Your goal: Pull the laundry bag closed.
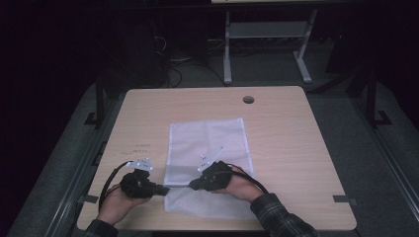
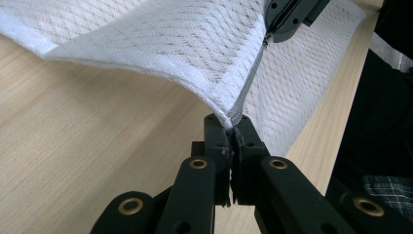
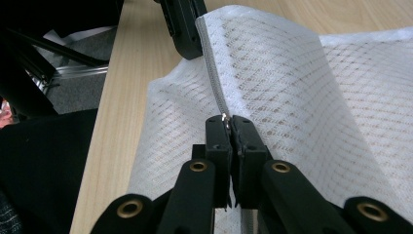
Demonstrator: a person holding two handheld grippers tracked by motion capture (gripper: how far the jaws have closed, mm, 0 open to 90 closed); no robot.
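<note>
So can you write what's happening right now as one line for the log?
left gripper: shut on zip end | right gripper: shut on zip pull | white mesh zip bag: near part lifted | light wooden table

1 mesh bag (image 1: 207,143) — 1 table (image 1: 296,148) — 2 grippers.

- The left hand (image 1: 118,197) comes in from the bottom edge and holds the left gripper (image 1: 163,189) low, its jaws pointing toward the right hand.
- In the left gripper view its jaws are pressed together, pinching a fold of white mesh bag (image 2: 195,53).
- The right hand (image 1: 237,187), in a plaid sleeve (image 1: 279,219), holds the right gripper (image 1: 191,186) pointing back toward the left one.
- Its jaws are likewise closed, clamped at the bag's zipper pull (image 3: 224,117).
- The two gripper tips sit near each other.
</note>
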